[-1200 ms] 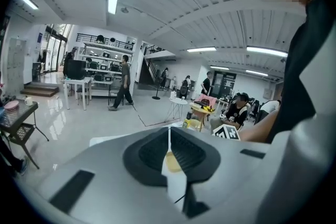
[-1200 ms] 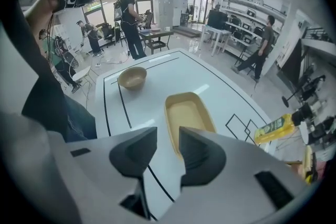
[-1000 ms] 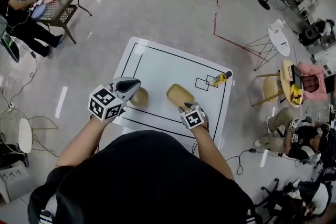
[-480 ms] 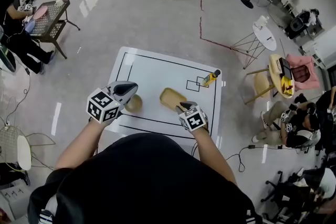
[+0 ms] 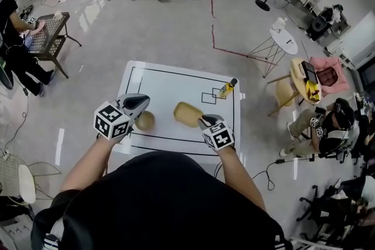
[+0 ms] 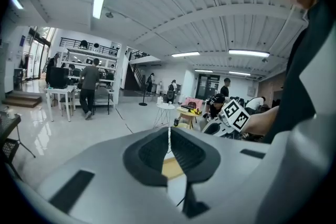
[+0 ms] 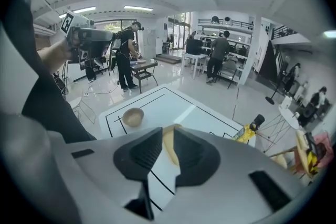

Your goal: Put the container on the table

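Observation:
The tan rectangular container (image 5: 186, 113) is over the right half of the white table (image 5: 170, 82). My right gripper (image 5: 202, 121) holds it by its near right rim. In the right gripper view the jaws are closing and the tan rim (image 7: 169, 152) fills the narrow gap between the pads of the right gripper (image 7: 169, 141). My left gripper (image 5: 143, 101) hovers above the table's left front, close to a round wooden bowl (image 5: 145, 120). Seen in its own view, the left gripper (image 6: 169, 136) has its pads together with nothing between them.
A yellow bottle with a black cap (image 5: 227, 88) lies by small black squares near the table's far right corner. Black lines frame the tabletop. Around the table are people, chairs, a small round table (image 5: 283, 36) and a mesh side table (image 5: 47, 35).
My right gripper has closed onto the container's rim and risen with it. The head view has drawn back, so the table looks smaller. The left gripper has stayed near the bowl.

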### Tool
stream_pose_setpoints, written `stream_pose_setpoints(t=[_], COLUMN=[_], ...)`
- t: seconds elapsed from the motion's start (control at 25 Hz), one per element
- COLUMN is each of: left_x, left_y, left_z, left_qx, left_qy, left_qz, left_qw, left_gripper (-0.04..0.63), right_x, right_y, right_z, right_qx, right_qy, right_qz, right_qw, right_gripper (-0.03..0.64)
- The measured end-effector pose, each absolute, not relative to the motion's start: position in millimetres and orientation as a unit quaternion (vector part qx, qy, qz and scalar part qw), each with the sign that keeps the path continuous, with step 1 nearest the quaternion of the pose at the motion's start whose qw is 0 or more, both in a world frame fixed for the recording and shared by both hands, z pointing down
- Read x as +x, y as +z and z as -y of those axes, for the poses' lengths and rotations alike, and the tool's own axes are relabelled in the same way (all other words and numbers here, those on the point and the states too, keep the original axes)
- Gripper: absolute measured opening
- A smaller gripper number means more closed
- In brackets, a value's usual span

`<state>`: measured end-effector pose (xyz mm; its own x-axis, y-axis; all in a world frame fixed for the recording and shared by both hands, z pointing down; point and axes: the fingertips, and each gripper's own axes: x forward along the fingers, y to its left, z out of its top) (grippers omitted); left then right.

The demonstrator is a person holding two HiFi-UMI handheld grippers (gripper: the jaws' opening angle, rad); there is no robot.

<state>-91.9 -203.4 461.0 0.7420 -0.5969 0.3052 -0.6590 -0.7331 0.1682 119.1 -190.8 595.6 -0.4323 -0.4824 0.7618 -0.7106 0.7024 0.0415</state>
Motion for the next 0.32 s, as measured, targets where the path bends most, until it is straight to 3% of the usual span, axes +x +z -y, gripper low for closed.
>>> stream_pose_setpoints(t=[0.32], left_x=[-106], left_y=[447], left_z=[202], left_qx=[0.924], left_qy=[0.108], left_qz=[0.345], left_qw=[0.123], left_gripper=[0.018], right_x=[128], right_y=[561], right_z=[185], right_qx=[0.394], right_qy=[0.139], right_qz=[0.837], right_qw=[0.354], right_gripper=[0.058])
